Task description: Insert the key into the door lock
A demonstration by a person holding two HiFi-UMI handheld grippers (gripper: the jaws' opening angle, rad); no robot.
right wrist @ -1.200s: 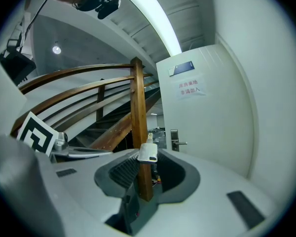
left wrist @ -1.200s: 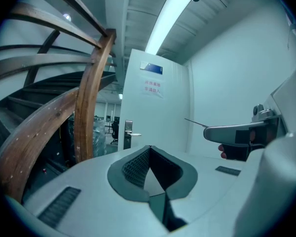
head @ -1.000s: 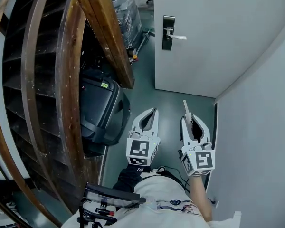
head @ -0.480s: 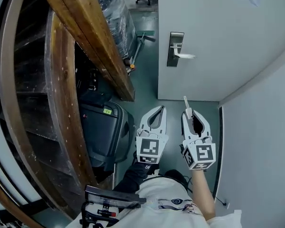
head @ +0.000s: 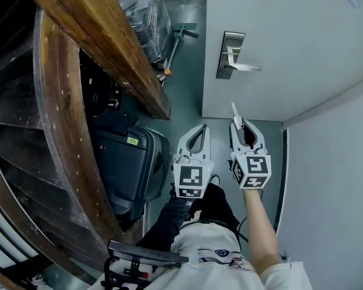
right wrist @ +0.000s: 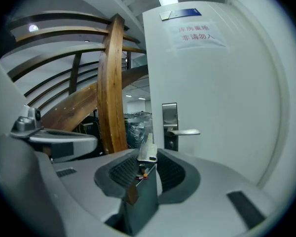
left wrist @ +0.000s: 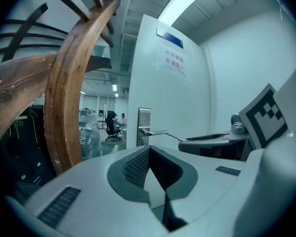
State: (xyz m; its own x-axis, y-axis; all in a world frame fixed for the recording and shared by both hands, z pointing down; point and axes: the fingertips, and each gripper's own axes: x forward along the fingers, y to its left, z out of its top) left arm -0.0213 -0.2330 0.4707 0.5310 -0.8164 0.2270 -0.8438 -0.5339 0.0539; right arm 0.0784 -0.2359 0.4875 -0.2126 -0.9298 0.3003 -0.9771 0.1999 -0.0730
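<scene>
left tongs [head: 200,129]: closed on nothing, tips pressed together. Just hanging next to the right one with no job right now.
right tongs [head: 240,123]: clamped on the key, held out in front of the person and aimed at the door.
key [head: 234,111]: head pinched between the pads, blade poking out past the tips. In the right gripper view it looks a bit tilted, not dead straight.
off to the left: a black case [head: 124,162] on the floor and a big wooden stair beam [head: 118,53] overhead. Neither is in the way, as far as I can see.
step: I'd call this the approach. The key's in hand but nothing's in the lock yet.
gap: bare floor [head: 187,95] between the tips and the door, so the key and the lock are well apart.
door [head: 302,35]: white, with a paper notice up high. Can't tell if it's latched.
lock plate [head: 228,54]: metal plate near the door's left edge, with a lever handle [head: 247,67] sticking out to the right. The keyhole is too small to make out. My guess is it's under the lever.
next move: probably carry the right tongs forward and up to the plate and find the slot. Then square the tilted blade to it and push straight in. I'd expect the tilt to be the fiddly bit. The left tongs could steady the handle, but that's only a guess.
</scene>
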